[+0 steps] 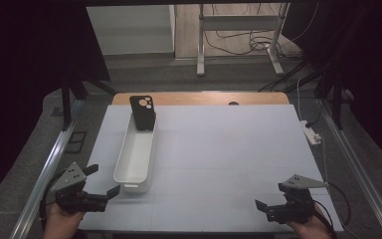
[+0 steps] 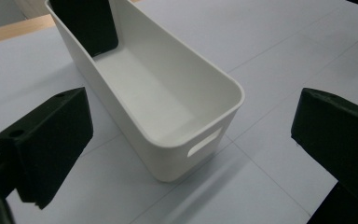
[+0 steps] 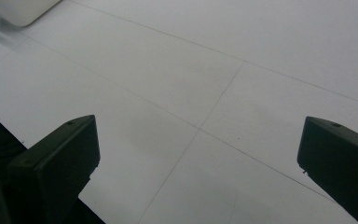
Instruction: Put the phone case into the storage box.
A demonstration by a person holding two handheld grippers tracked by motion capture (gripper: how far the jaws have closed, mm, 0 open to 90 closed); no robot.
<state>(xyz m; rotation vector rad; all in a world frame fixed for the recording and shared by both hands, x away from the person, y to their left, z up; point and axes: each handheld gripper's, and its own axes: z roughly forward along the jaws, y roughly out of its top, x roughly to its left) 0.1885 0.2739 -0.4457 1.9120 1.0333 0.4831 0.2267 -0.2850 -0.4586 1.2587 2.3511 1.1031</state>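
White plastic bin point(image 1: 135, 155) sits left of centre on the table point(image 1: 238, 159) in the high view, long axis running away from us, a black phone case point(image 1: 143, 113) upright at its far end. Left gripper point(image 1: 102, 180) is just beside the near end, jaws apart; right gripper point(image 1: 267, 205) well apart, jaws apart too. Left gripper view: bin point(image 2: 168, 98) straight ahead between 2 spread jaws, case point(image 2: 87, 23) at the far end. Right gripper view: bare table point(image 3: 214, 84), bin corner point(image 3: 21, 10) far off. We judge the left is nearer.
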